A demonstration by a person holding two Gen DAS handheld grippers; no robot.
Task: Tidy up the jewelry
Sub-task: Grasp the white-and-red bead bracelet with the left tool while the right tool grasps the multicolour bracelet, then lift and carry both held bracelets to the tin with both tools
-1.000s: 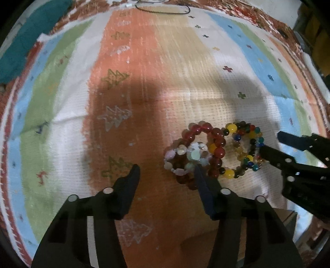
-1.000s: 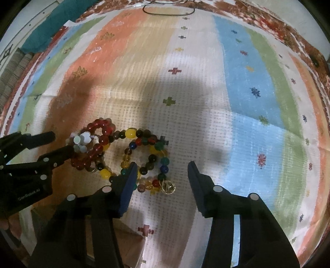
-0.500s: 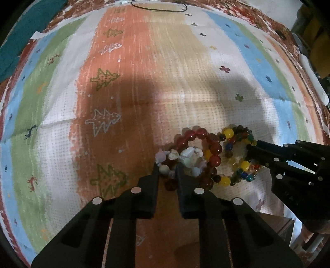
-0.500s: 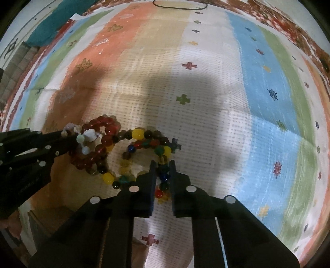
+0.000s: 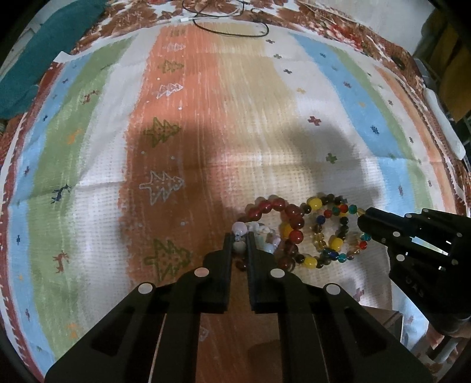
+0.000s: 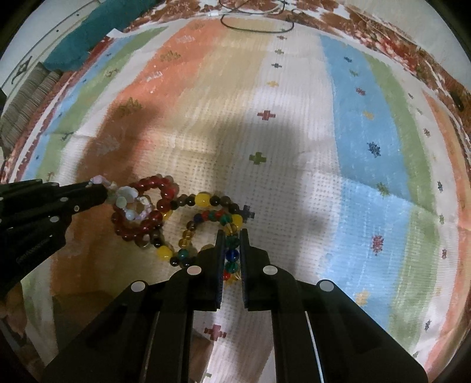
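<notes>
Three bead bracelets lie tangled on a striped cloth (image 5: 206,117): a pale shell-bead bracelet (image 5: 259,232), a dark red bead bracelet (image 5: 291,215), and a multicoloured bead bracelet (image 5: 338,229). My left gripper (image 5: 239,238) is shut on the pale bracelet's left side. My right gripper (image 6: 231,235) is shut on the multicoloured bracelet (image 6: 206,218), with beads between its fingers. In the right wrist view the pale bracelet (image 6: 129,203) and the red bracelet (image 6: 153,206) sit at the left gripper's tip (image 6: 97,191).
A black cord loop (image 5: 232,26) lies at the cloth's far edge. A teal fabric (image 5: 38,59) lies at the far left. A brown box corner (image 5: 379,318) shows near the front right. A white object (image 5: 444,123) lies at the right edge.
Both grippers went from open to shut, the left closing on the pale bracelet, the right on the multicoloured one. The bracelets have spread slightly apart.
</notes>
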